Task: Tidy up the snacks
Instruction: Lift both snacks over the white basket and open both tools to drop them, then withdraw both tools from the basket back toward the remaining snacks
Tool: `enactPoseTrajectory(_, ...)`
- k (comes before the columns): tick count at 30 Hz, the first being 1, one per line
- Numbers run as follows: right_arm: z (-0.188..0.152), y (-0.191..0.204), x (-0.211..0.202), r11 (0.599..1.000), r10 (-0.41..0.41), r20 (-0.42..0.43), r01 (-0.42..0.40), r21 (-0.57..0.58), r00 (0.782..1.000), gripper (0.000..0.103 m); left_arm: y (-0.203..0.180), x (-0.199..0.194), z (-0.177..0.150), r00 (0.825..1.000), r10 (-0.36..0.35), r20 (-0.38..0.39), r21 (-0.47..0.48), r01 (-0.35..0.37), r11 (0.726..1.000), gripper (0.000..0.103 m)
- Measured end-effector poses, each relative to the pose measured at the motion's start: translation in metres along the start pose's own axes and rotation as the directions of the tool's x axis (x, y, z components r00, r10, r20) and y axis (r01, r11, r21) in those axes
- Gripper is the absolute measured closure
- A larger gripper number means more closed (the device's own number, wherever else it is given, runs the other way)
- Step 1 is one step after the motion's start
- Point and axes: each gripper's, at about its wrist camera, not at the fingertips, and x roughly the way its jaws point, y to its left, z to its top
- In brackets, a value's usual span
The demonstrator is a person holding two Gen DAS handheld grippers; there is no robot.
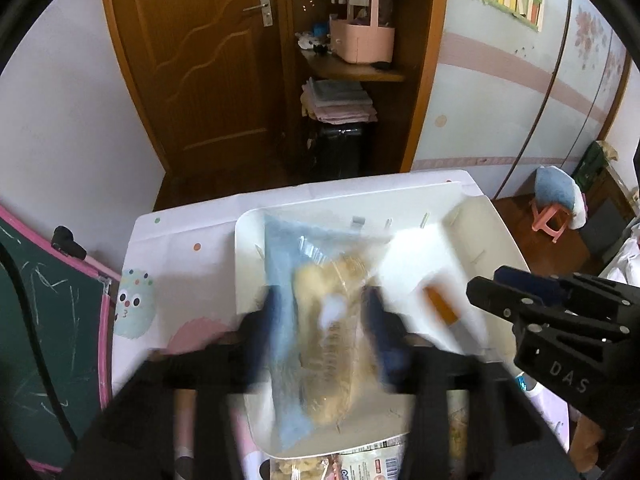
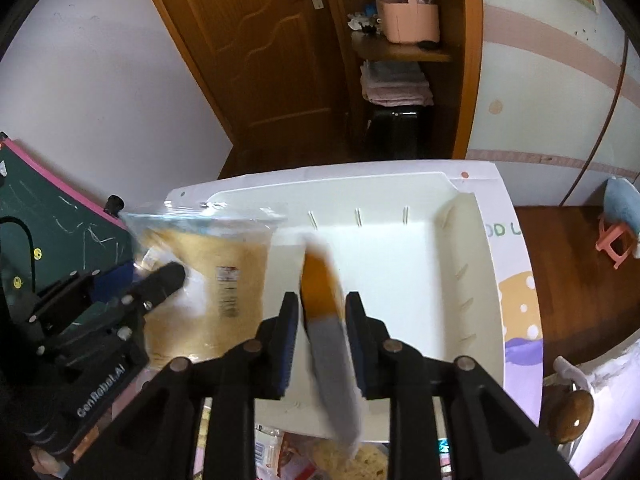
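Observation:
A white divided tray [image 1: 472, 236] lies on the table; it also shows in the right wrist view [image 2: 400, 280]. My left gripper [image 1: 320, 328] is shut on a clear bag of yellow pastry [image 1: 324, 320] and holds it over the tray's left side; the view is blurred. The bag also shows in the right wrist view [image 2: 216, 264]. My right gripper [image 2: 322, 320] is shut on a narrow orange and grey snack packet [image 2: 324, 304], over the tray's middle. The packet also shows in the left wrist view [image 1: 440, 304], by the right gripper [image 1: 480, 288].
The table has a patterned white cloth [image 1: 176, 256]. More snack packets [image 2: 288, 452] lie at the tray's near edge. A green chalkboard [image 1: 44, 344] stands at the left. A wooden door [image 1: 200, 60] and shelf with a pink basket [image 1: 360, 36] are behind. A pink stool [image 1: 552, 220] stands on the right.

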Motion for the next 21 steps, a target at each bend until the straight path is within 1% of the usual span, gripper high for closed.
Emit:
enactPoseTrajectory(2,-0.001,-0.003,-0.001,1.0,-0.023,0.01,0.022,0.021,1.0,0.061,0.002,-0.005,-0.002,0.999,0.035,0.032,-0.021,-0.034,0.999,0.006)
enactPoseTrajectory(3,-0.001,-0.004,-0.003,0.999,-0.028,0.014,0.027,0.029,1.0,0.057,0.004,-0.011,-0.003,0.998,0.034,0.06,-0.031,-0.032,0.999,0.006)
enactPoseTrajectory(4,-0.002,-0.006,-0.005,0.999,-0.025,0.014,0.025,0.039,1.0,0.056,0.006,-0.014,-0.004,0.997,0.015,0.07,-0.036,-0.013,0.999,0.006)
enactPoseTrajectory(7,-0.002,-0.008,-0.01,0.998,-0.033,0.011,0.033,0.045,0.999,0.056,0.01,-0.02,-0.005,0.998,-0.002,0.059,-0.052,0.005,0.999,0.006)
enactPoseTrajectory(11,-0.005,-0.006,-0.023,0.999,-0.05,0.021,0.05,0.017,0.999,0.056,0.015,-0.034,-0.007,0.996,-0.013,0.087,-0.085,0.02,0.996,0.006)
enactPoseTrajectory(15,-0.011,-0.004,-0.039,0.999,-0.051,0.031,0.051,0.009,0.998,0.056,0.021,-0.051,-0.011,0.994,-0.039,0.106,-0.122,0.052,0.991,0.006)
enactPoseTrajectory(17,-0.014,-0.003,-0.048,0.999,-0.043,0.037,0.043,0.015,0.998,0.056,0.024,-0.064,-0.014,0.99,-0.035,0.137,-0.134,0.054,0.99,0.006)
enactPoseTrajectory(19,-0.019,-0.001,-0.059,0.999,-0.046,0.054,0.045,0.016,0.998,0.056,0.025,-0.079,-0.018,0.986,-0.017,0.166,-0.131,0.039,0.991,0.006)
enactPoseTrajectory(21,-0.024,-0.001,-0.07,0.998,-0.058,0.076,0.057,0.013,0.995,0.056,0.025,-0.089,-0.02,0.985,-0.008,0.174,-0.12,0.029,0.992,0.006)
